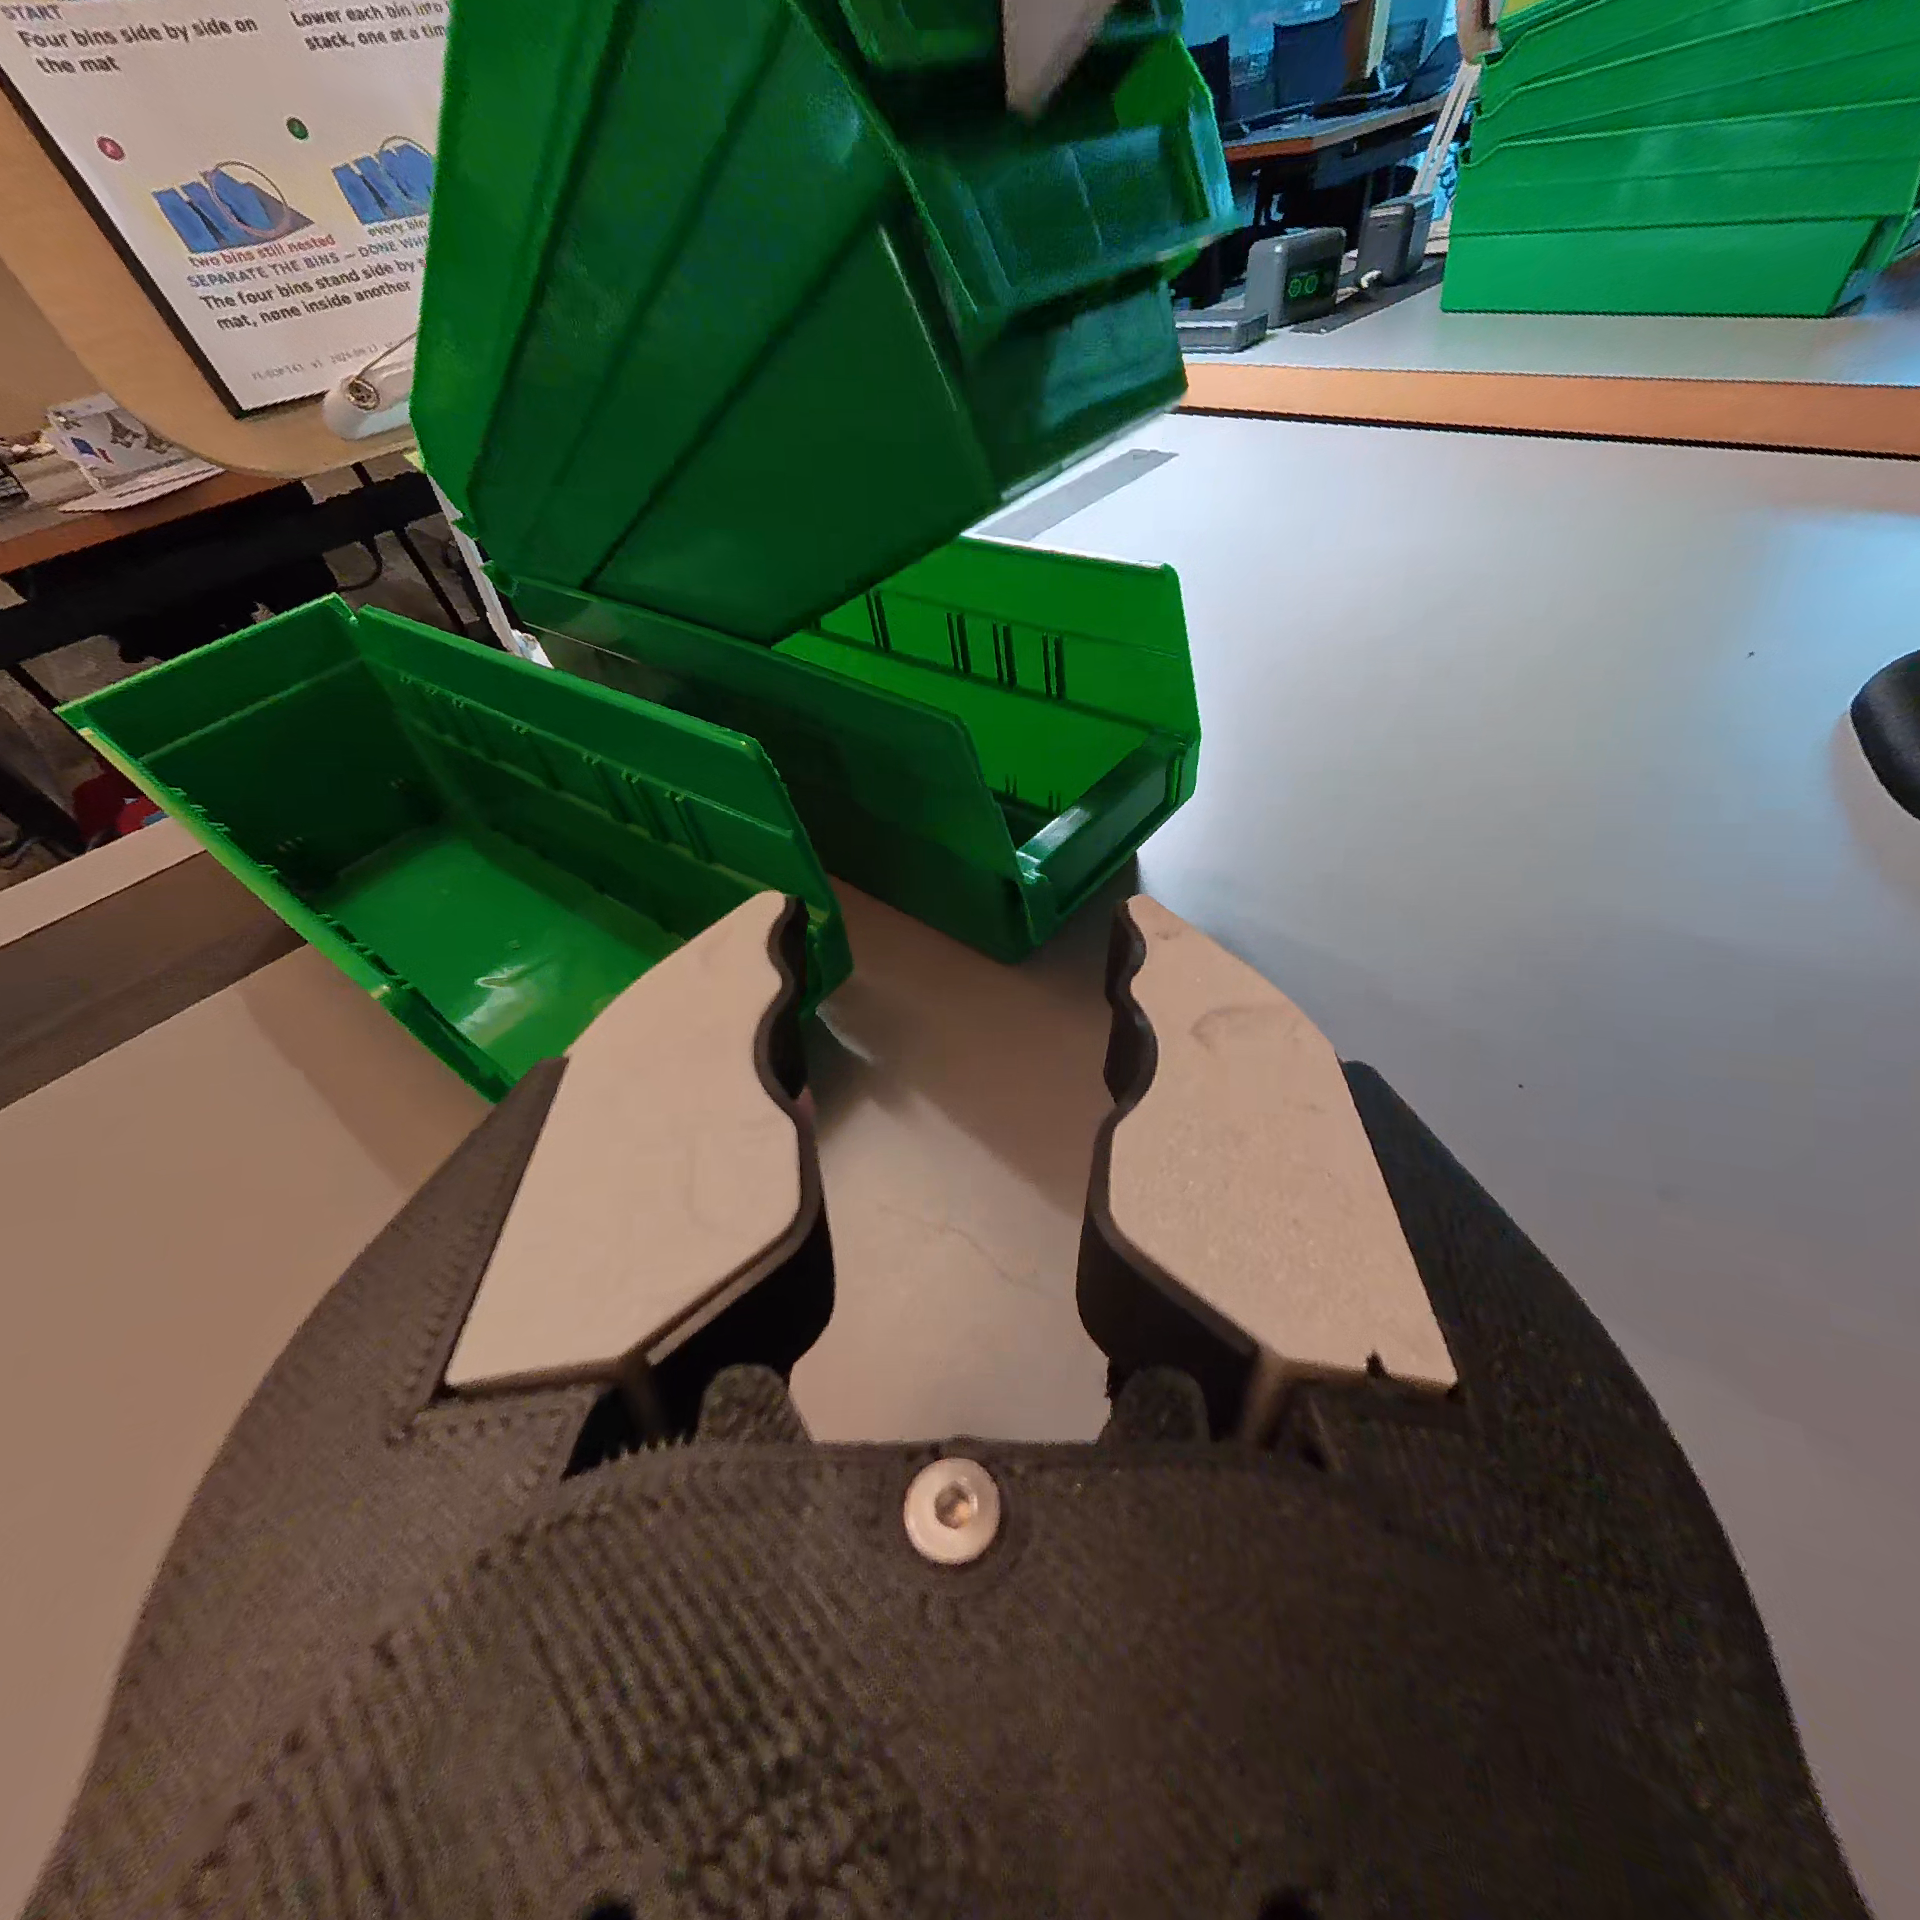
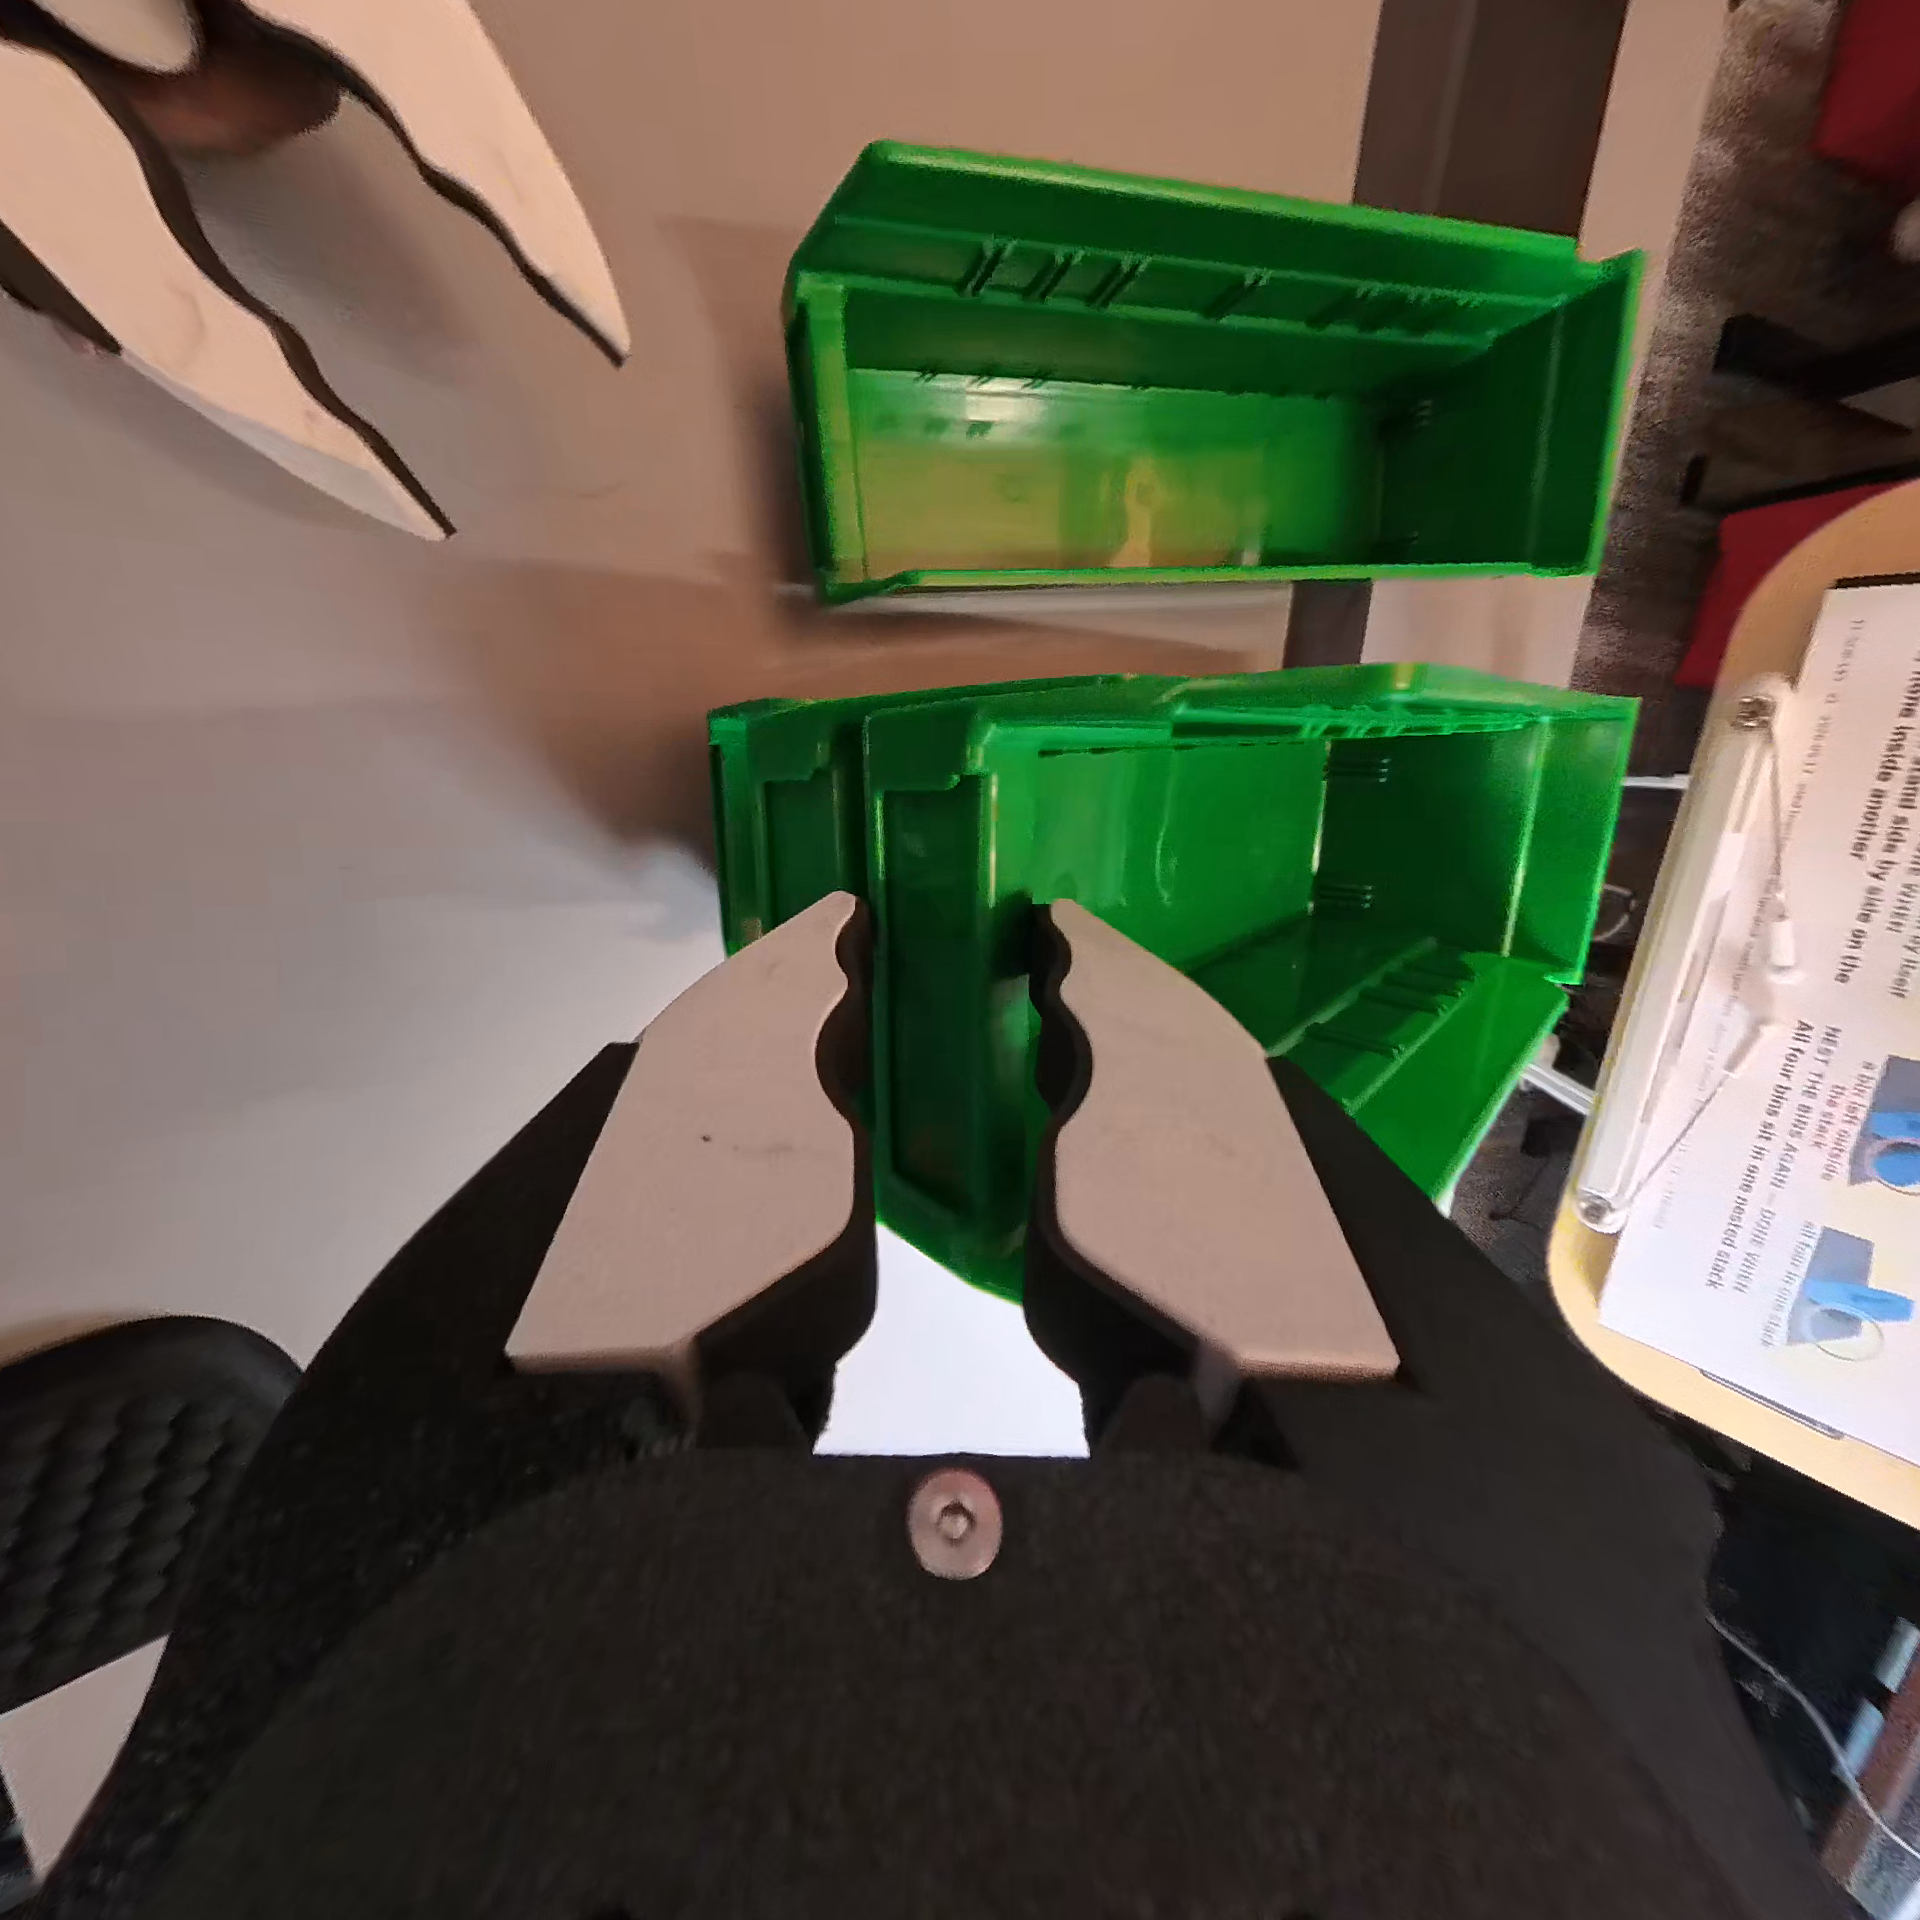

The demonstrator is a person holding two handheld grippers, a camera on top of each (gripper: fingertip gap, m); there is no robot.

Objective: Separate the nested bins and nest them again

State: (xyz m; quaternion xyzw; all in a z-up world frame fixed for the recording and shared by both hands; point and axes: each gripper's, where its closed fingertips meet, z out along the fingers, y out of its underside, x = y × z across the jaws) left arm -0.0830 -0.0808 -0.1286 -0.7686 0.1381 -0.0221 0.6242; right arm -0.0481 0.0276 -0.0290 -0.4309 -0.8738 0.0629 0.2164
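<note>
My right gripper (image 2: pixel 951 914) is shut on the front wall of a green bin (image 2: pixel 1143 935) and holds it tilted in the air. A second front lip beside it suggests two nested bins. In the left wrist view this lifted bin (image 1: pixel 727 312) hangs over another green bin (image 1: pixel 987 748) that stands on the grey table (image 1: pixel 1507 831). A single empty green bin (image 1: pixel 436 862) sits to its left and also shows in the right wrist view (image 2: pixel 1195 416). My left gripper (image 1: pixel 956 914) is open and empty, low over the table, its left finger close to the single bin's near corner.
An instruction sheet (image 1: pixel 208 208) on a wooden board stands behind the bins at the left, and shows in the right wrist view (image 2: pixel 1766 987). A stack of green bins (image 1: pixel 1683 156) sits far right. A black chair part (image 1: pixel 1891 727) is at the right edge. The table edge (image 1: pixel 104 935) runs near the left bin. There is about 15 centimeters between the tips of the two grippers.
</note>
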